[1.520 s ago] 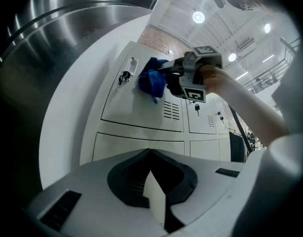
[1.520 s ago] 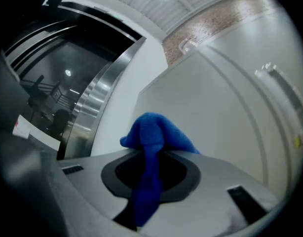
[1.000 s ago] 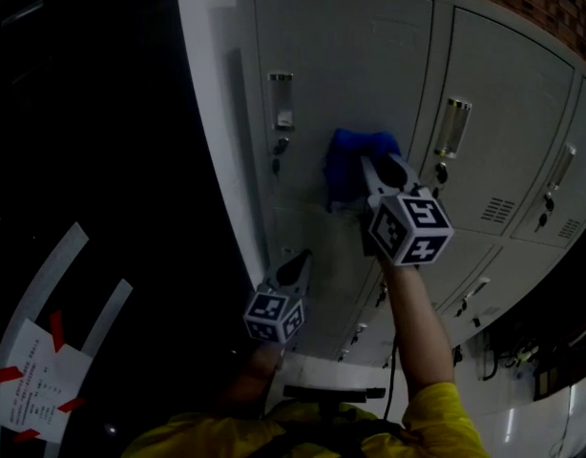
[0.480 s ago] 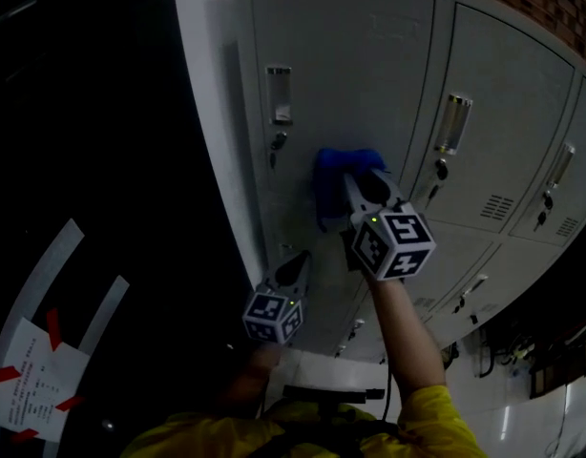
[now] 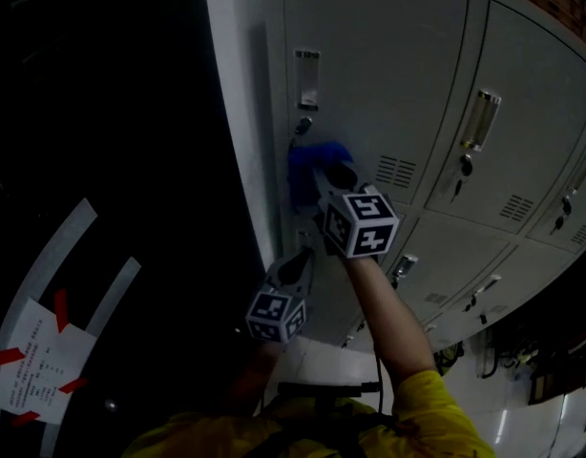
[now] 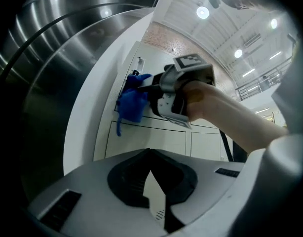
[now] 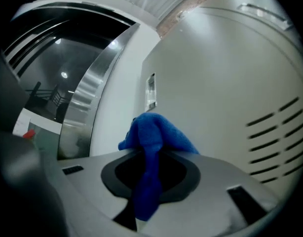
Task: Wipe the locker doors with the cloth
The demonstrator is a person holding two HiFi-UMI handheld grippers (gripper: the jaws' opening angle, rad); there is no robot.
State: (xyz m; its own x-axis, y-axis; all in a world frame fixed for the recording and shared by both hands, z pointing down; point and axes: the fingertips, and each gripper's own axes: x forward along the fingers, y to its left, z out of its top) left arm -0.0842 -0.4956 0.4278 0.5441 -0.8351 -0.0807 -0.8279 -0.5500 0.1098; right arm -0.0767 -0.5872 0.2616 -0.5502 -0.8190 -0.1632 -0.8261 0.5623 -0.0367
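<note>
— Where the right gripper (image 5: 320,177) meets the lockers, how do its jaws stand?
— Clamped on the blue cloth (image 7: 150,138), with a tail of it hanging between them. The wad is pressed to the upper left locker door (image 5: 379,65), near its left edge.
— Anything close by?
— The keyhole (image 5: 303,124) sits just above the cloth, the metal handle (image 5: 307,76) farther up, and the vent slots (image 5: 396,171) just to the right.
— And the left gripper (image 5: 295,263)?
— Its jaws are together on nothing. It is lower and nearer, apart from the cloth, and points toward the lower doors. A shiny steel column (image 6: 55,53) stands left of the lockers, and a paper sheet (image 5: 33,365) with red tape lies on the dark floor.
</note>
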